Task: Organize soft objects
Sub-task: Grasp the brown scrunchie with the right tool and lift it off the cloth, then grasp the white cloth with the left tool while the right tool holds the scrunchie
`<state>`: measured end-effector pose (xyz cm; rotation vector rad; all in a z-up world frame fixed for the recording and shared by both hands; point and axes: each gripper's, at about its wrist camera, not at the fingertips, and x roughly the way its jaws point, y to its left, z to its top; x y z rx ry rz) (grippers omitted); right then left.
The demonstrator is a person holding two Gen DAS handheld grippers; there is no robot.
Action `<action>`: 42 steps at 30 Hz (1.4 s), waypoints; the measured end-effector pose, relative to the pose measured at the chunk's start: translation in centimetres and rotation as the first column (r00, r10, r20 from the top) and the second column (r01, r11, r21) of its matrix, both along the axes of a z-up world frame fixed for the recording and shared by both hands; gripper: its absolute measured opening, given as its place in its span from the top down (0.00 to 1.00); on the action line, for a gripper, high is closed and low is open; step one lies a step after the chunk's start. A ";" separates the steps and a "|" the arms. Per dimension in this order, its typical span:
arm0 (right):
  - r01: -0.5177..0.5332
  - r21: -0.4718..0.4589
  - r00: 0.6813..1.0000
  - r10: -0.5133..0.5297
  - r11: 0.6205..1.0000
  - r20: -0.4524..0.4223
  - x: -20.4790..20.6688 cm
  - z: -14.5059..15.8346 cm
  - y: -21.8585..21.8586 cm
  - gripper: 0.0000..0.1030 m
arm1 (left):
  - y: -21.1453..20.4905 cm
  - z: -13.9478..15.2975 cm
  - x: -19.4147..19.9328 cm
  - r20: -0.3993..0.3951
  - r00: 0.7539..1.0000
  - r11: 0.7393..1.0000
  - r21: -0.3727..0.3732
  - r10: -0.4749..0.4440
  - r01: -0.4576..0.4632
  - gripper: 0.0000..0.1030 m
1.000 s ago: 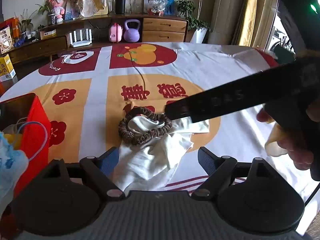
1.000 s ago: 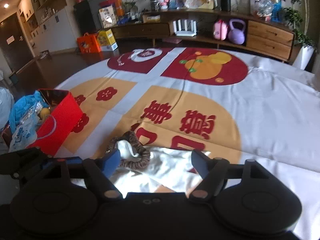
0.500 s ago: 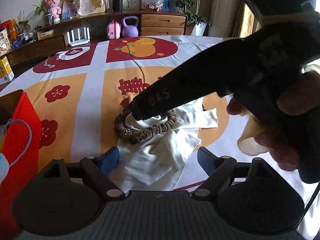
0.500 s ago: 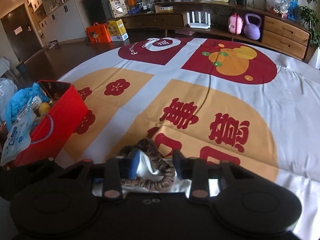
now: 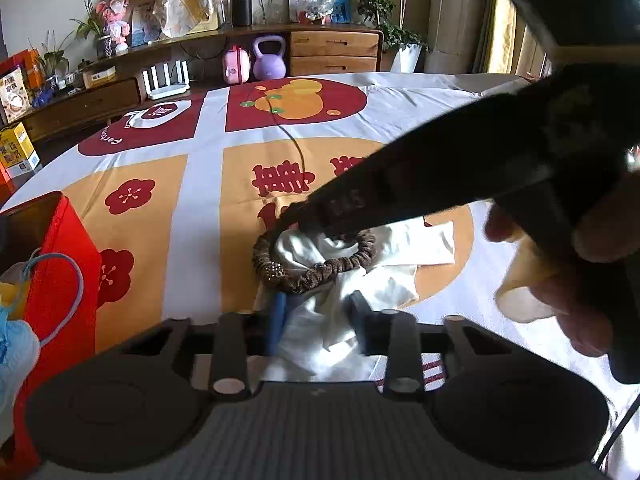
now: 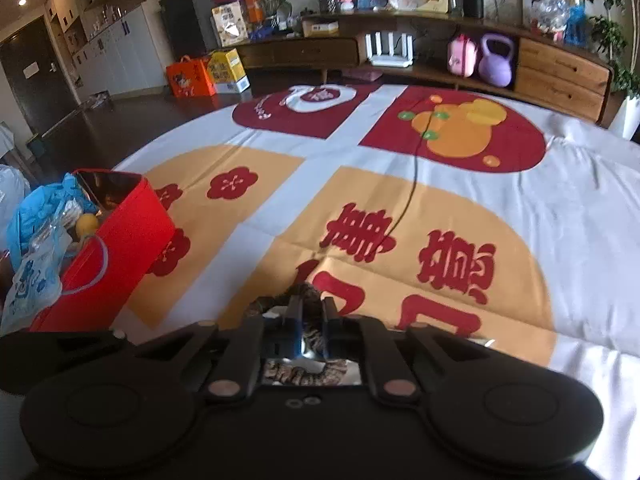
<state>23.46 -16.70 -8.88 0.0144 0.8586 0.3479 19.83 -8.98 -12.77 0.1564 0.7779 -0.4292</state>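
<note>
A crumpled white cloth (image 5: 372,276) lies on the patterned tablecloth (image 5: 200,200), and a brown scrunchie (image 5: 316,274) rests on top of it. My left gripper (image 5: 318,320) is closing, its blue pads pinching a fold at the cloth's near edge. The right gripper (image 5: 298,216) reaches in from the right and meets the scrunchie's far rim. In the right wrist view the right gripper (image 6: 310,322) is closing, with the scrunchie (image 6: 306,294) squeezed between its narrow jaws. Most of the cloth is hidden there behind the gripper body.
A red bag (image 5: 60,276) stands open at the table's left edge (image 6: 124,240), holding blue packets and a yellow item. A person's hand (image 5: 580,280) holds the right gripper's handle. A thin dark cord (image 6: 412,192) runs over the tablecloth. A sideboard (image 6: 560,72) stands behind the table.
Both grippers went from wide open to nearly shut. The right one moved forward and down onto the scrunchie; the left closed on the cloth's near fold.
</note>
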 end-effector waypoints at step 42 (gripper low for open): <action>0.082 0.034 0.972 -0.088 0.996 0.220 -13.2 12.0 -2.1 0.93 | 9.6 16.1 -6.3 0.090 0.987 0.973 -0.199 0.133 -0.113 0.94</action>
